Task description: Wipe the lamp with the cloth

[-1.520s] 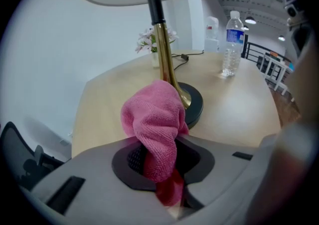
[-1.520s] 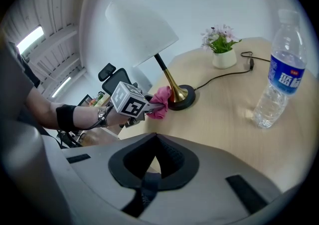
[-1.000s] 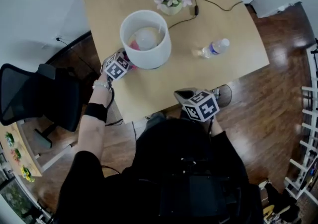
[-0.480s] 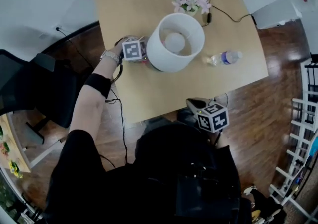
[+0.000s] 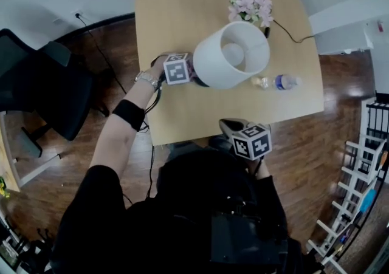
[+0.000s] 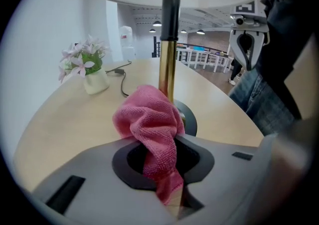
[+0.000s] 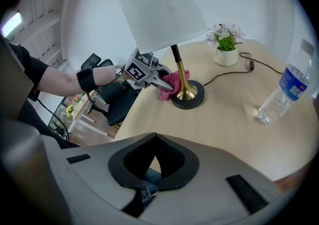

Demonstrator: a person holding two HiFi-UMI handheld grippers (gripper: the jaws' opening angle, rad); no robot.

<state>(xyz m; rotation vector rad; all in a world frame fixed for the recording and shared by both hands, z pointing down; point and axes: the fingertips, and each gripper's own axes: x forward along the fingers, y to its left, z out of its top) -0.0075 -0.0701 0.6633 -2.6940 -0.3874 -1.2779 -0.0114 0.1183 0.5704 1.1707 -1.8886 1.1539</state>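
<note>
Left arm: stretched out over the left edge of the table [image 5: 176,11], a black band on the forearm, the wrist bent in toward the lamp [image 5: 231,55].
Left claw [image 6: 167,184]: tipped downward and pinching the pink cloth [image 6: 149,121], which bunches up against the foot of the brass pole, just above the black base [image 7: 188,98].
Right arm: tucked in close to my body.
Right claw [image 7: 148,166]: pressed together with nothing in it, held just off the table's near edge.
Head view alone: the shade seen from above with the bulb inside; it covers the pole and most of the base.
Left claw's view alone: the cloth against the pole, seen from under the shade.
Right claw's view alone: the whole lamp side-on, my left claw at its base, the bottle [image 7: 285,92] toward the right edge, and the flower pot [image 7: 227,44] beyond.
</note>
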